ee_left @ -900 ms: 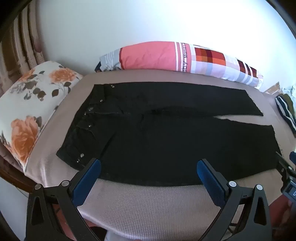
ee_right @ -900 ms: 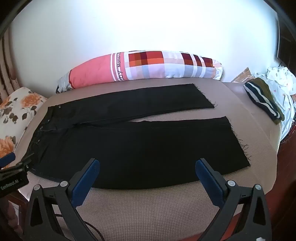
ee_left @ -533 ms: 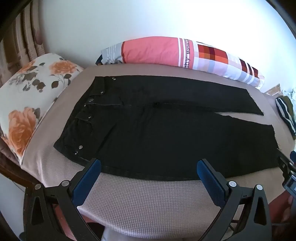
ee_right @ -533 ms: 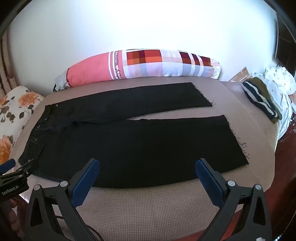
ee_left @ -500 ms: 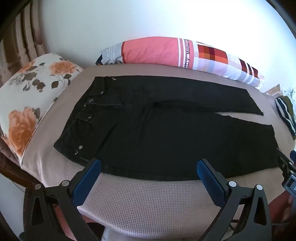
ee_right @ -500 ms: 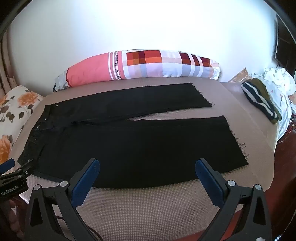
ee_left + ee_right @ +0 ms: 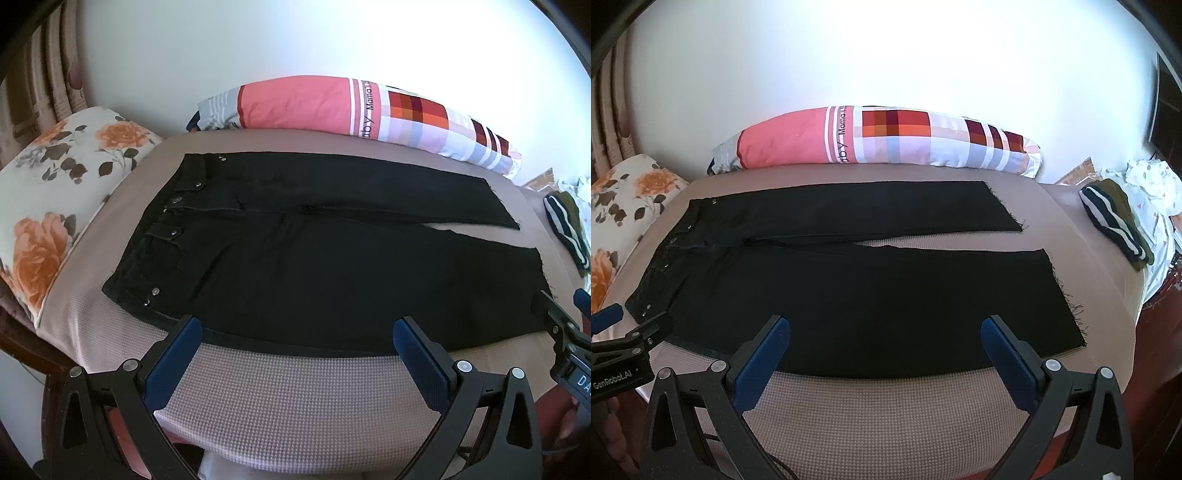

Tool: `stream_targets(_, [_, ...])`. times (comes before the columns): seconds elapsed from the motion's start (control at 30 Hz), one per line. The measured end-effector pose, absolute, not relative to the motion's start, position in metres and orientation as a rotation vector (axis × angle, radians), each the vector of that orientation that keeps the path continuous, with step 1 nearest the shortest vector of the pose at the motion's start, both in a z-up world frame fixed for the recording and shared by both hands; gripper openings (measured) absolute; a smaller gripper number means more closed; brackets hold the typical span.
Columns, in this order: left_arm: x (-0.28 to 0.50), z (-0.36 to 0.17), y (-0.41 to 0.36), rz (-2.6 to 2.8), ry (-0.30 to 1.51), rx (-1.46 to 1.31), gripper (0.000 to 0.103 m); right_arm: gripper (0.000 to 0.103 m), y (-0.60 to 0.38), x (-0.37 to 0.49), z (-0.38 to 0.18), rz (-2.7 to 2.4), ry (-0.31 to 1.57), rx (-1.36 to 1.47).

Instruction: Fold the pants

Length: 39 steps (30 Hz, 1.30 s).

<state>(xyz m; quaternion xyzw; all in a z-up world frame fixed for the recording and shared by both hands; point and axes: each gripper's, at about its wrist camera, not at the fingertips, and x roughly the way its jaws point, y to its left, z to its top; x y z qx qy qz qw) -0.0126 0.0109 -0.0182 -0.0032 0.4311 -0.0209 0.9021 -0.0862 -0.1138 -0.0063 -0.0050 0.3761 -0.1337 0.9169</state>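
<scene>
Both legs of the pants (image 7: 314, 266) lie flat just beyond each wide-spread hand-held gripper (image 7: 295, 343).

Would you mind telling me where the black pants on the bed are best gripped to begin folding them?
Probably along the near long edge of the black pants, which lie flat and spread, both legs apart. The left gripper could pinch near the waistband corner and the right gripper near the frayed hem corner, both coming in low from the near side.

Bright, even daylight here; the white wall (image 7: 886, 66) blows out to glare behind the bolster pillow (image 7: 879, 136). Black pants (image 7: 849, 288) swallow detail. Fisheye bending curves the edges, corners vignette dark. Focus holds sharp.
</scene>
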Motion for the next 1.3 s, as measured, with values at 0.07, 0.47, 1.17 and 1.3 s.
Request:
stream_targets(0.07, [-0.011,-0.017,0.011,-0.046,0.895,-0.006,0.103,0.103,-0.113,-0.086,-0.007,-0.278,0.771,-0.01])
stream_targets(0.47, [-0.008,-0.015,0.006,-0.057,0.887,0.005,0.103,0.103,-0.115,-0.086,-0.007,-0.285,0.763,-0.015])
stream_targets(1.17, [-0.011,-0.017,0.002,-0.063,0.883,0.016,0.103,0.103,-0.112,-0.086,-0.013,-0.299,0.768,-0.021])
stream_targets(1.3, [-0.011,-0.016,0.001,-0.064,0.884,0.018,0.103,0.103,-0.112,-0.086,-0.014,-0.302,0.773,-0.018])
